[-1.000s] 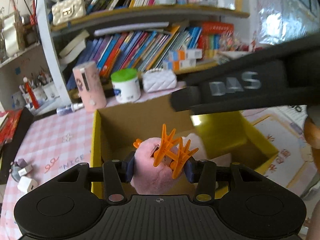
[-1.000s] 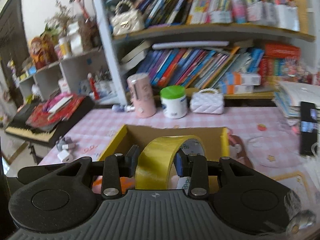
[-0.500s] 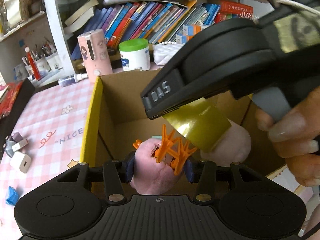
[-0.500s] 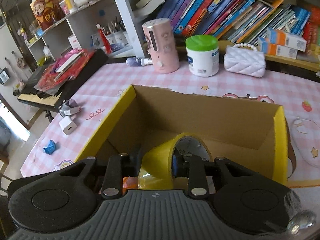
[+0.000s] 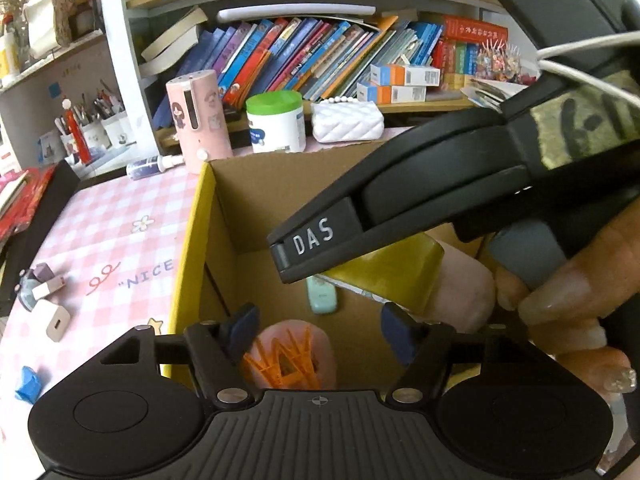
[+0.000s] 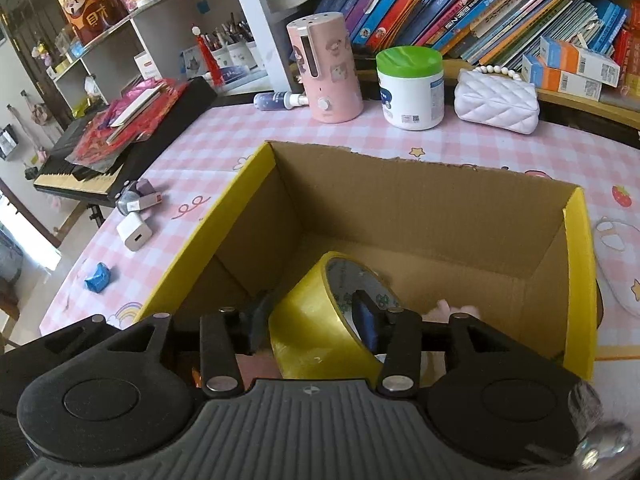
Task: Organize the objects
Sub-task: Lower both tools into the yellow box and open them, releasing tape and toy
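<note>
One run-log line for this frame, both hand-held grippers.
left hand-held gripper: open over pink plush with orange claw clip | right hand-held gripper: shut on yellow tape roll | both inside cardboard box

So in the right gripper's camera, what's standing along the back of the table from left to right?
Purple spray bottle → pink humidifier → green-lidded white jar → white quilted purse.

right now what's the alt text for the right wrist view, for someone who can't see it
The right gripper holds a roll of yellow tape low inside an open cardboard box on a pink checked tablecloth. Behind the box stand a pink canister, a green-lidded jar, a white quilted purse and bookshelves.
</note>
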`<move>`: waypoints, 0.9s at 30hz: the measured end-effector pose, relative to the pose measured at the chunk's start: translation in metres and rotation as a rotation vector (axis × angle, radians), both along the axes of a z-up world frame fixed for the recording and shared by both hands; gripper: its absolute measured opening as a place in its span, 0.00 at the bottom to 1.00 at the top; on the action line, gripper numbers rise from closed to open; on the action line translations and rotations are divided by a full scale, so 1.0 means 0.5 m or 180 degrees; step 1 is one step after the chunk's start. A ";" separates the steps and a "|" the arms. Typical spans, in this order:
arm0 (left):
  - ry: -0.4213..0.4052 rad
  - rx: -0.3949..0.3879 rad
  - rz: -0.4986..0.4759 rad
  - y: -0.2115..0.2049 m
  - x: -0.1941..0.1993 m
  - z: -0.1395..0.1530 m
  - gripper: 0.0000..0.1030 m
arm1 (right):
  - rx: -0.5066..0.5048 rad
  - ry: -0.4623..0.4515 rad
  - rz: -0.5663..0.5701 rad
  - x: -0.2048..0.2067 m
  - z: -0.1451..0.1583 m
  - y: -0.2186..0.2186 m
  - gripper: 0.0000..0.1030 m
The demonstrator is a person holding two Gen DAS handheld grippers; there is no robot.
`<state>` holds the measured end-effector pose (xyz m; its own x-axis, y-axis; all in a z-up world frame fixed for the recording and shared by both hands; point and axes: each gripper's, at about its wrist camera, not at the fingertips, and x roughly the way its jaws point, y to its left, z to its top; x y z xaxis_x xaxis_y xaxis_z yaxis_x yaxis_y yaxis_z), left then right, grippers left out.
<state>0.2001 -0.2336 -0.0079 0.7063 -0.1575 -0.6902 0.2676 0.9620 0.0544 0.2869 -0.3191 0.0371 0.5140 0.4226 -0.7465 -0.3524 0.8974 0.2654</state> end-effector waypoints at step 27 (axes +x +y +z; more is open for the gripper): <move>-0.0507 -0.0358 -0.0184 0.139 -0.178 0.094 0.84 | -0.0117 -0.0764 -0.1022 -0.278 0.135 -0.038 0.64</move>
